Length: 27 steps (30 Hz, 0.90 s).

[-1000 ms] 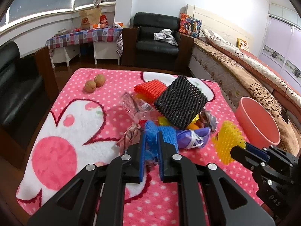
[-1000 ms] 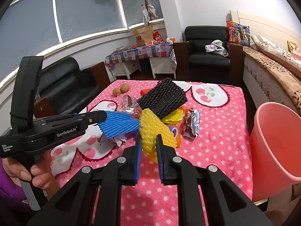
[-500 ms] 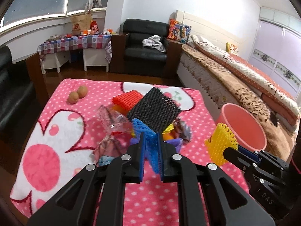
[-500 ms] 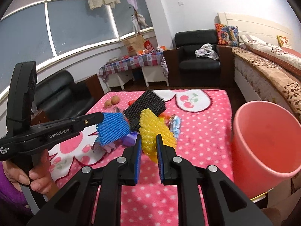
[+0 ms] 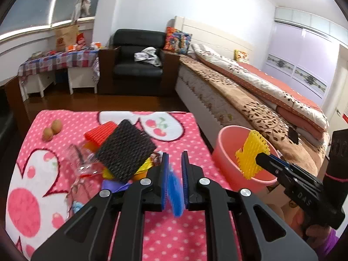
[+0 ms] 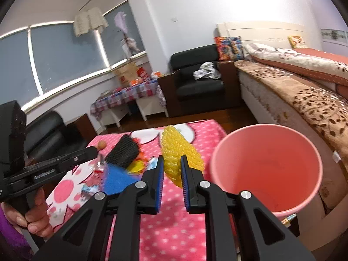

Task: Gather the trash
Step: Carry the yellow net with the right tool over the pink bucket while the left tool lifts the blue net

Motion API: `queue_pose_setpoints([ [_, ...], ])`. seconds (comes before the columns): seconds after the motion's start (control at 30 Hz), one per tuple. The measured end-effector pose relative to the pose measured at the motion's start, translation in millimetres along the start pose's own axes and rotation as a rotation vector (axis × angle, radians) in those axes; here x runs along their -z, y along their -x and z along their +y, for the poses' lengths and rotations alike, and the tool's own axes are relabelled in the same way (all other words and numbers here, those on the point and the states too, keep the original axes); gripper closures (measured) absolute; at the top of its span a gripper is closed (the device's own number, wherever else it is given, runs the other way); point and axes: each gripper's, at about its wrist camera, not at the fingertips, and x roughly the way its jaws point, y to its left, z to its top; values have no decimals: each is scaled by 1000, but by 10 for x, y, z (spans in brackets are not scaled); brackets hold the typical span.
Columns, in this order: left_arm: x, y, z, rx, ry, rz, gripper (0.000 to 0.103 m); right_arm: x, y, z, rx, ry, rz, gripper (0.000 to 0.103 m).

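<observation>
My left gripper (image 5: 174,163) is shut on a blue foam net (image 5: 175,191), held above the pink blanket's right part. My right gripper (image 6: 171,165) is shut on a yellow foam net (image 6: 180,152), which hangs just left of the pink bucket (image 6: 265,165). In the left wrist view that yellow net (image 5: 252,154) sits over the bucket's (image 5: 228,150) rim. A pile of trash stays on the blanket: a black foam net (image 5: 126,152), a red foam net (image 5: 100,131), clear plastic (image 5: 82,158) and coloured wrappers (image 5: 113,184).
Two brown round fruits (image 5: 52,129) lie at the blanket's (image 5: 32,195) far left. A bed (image 5: 261,100) runs along the right behind the bucket. A black armchair (image 5: 139,65) and a checked side table (image 5: 56,61) stand at the back. A hand (image 6: 32,213) holds the left gripper.
Both grippers rose and swung right toward the bucket, each carrying its foam net. The yellow net went from above the blanket to the bucket's rim; the pile stayed put.
</observation>
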Motion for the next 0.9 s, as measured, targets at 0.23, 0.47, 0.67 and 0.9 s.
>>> queue_pose_setpoints([
  [0.23, 7, -137, 79, -17, 1, 57, 80, -87, 95, -384, 44, -48, -24, 88],
  [0.47, 253, -300, 331, -80, 56, 165, 60, -78, 99, -611, 69, -78, -16, 88],
  [0.67, 460, -495, 420, -138, 61, 237, 60, -53, 2, -727, 79, -102, 9, 87],
  [0.9, 574, -655, 466, -125, 80, 272, 60, 12, -33, -787, 88, -118, 22, 86],
])
